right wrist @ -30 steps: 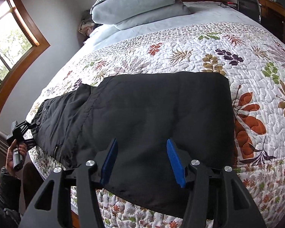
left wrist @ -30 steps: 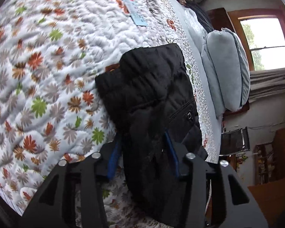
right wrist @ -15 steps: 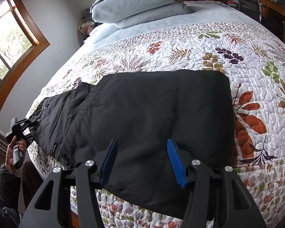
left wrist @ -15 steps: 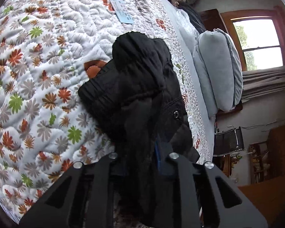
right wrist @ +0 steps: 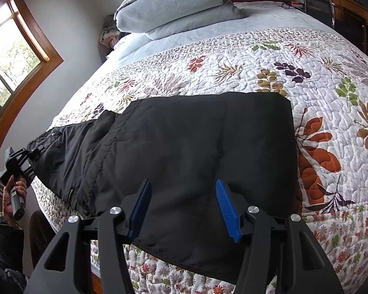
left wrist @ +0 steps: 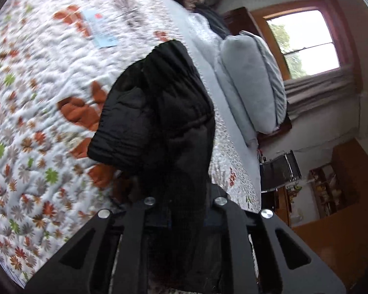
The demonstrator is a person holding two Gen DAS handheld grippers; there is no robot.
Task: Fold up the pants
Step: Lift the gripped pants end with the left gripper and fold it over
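Pinching the waistband end of the black pants (left wrist: 164,112), your left gripper (left wrist: 184,218) has its jaws pressed together on the fabric, which bunches up between the black arms and hides the pads. From the right wrist camera, your left gripper (right wrist: 30,158) sits at the left edge of the bed, gripped by your hand (right wrist: 13,196), with the pocket end of the pants drawn toward it and lifted off the quilt (right wrist: 331,78). The rest of the pants lies flat across the floral quilt, stretching from that left edge toward the middle of the bed, its hem end running straight beside a large rust-coloured leaf print. Your right gripper (right wrist: 182,210) hovers over the near edge of the pants with its blue pads (right wrist: 224,208) spread apart and nothing pinched between them. Pale grey pillows (right wrist: 174,2) are stacked at the head of the bed, well apart from the pants. A light blue card (left wrist: 99,30) lies on the quilt beyond the lifted fabric.
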